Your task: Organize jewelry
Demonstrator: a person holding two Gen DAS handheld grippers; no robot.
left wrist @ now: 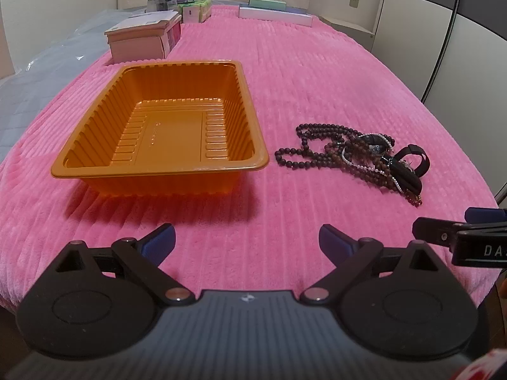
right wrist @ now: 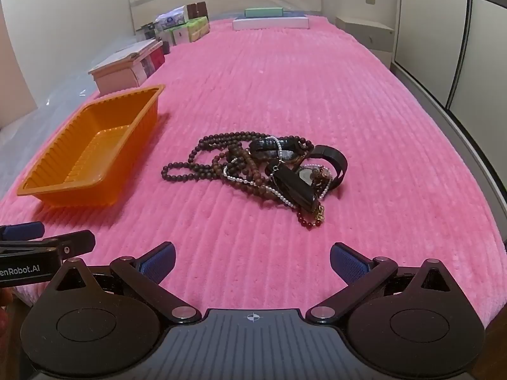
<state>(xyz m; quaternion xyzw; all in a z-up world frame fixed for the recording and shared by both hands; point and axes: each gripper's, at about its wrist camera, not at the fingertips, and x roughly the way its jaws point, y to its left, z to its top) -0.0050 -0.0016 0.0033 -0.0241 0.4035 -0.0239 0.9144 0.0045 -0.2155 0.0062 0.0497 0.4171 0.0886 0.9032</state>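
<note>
Nothing is picked up yet: the left gripper (left wrist: 246, 237) and right gripper (right wrist: 252, 258) both hover with jaws spread wide and empty. The tangled jewelry pile (right wrist: 259, 171), bead strands and a black watch, lies straight ahead of the right gripper; the empty orange tray (left wrist: 160, 167) sits ahead-left of the left one. The next move likely needs one strand teased out. All of it rests on a ribbed pink blanket (right wrist: 317, 88), with boxes (left wrist: 142, 38) far ahead-left and wardrobe doors to the right.

A tangled jewelry pile (right wrist: 269, 171) of dark beads, pearls and black straps lies on the pink blanket (right wrist: 317, 88). The right gripper (right wrist: 252, 262) hovers near the pile's close side, jaws wide and empty. Left of the pile stands an empty orange tray (right wrist: 38, 186); the left gripper (right wrist: 47, 240) sits nearer still.
</note>
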